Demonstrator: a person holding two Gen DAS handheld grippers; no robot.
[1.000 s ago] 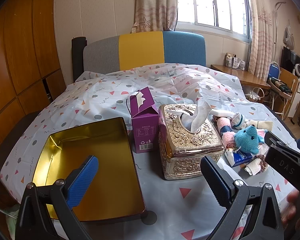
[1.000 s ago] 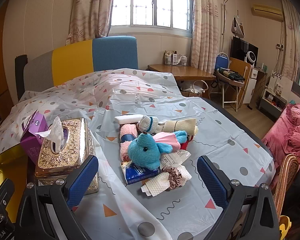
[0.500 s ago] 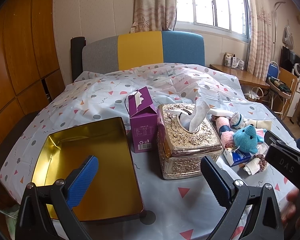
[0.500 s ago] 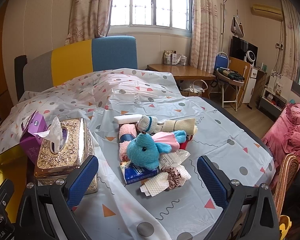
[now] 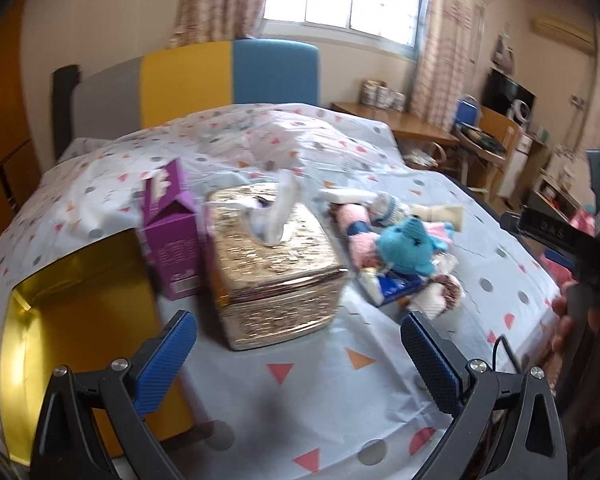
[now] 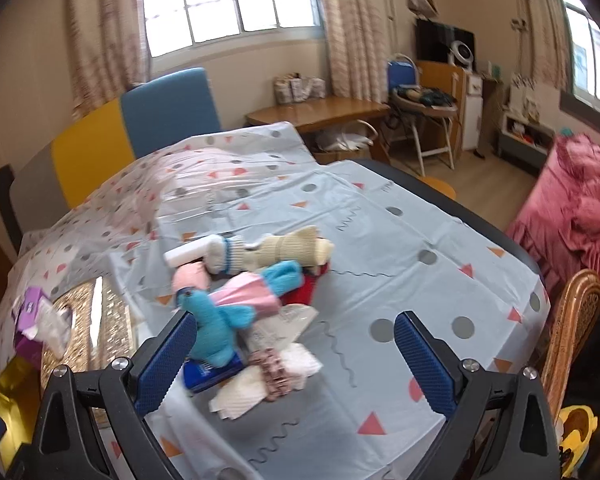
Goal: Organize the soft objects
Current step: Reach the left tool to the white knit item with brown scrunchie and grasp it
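Gold tray (image 5: 80,304) at left on the bench (image 5: 320,392), interior bare. Beside it one purple carton (image 5: 172,236), then one ornate gold tissue box (image 5: 272,268) with a tissue poking up. Right of that, a heap of soft things: blue plush toy (image 6: 216,320) atop rolled socks (image 6: 284,248), a scrunchie (image 6: 268,364), a blue packet (image 6: 208,372). Left hand-held gripper (image 5: 296,356) spread wide, empty; right hand-held gripper (image 6: 296,356) likewise, over the heap.

The counter (image 5: 320,392), under a patterned plastic cloth (image 6: 380,216), carries a gold tray (image 5: 80,320), purple carton (image 5: 172,240), gilt tissue box (image 5: 276,272) and a heap of soft toys (image 6: 256,280).
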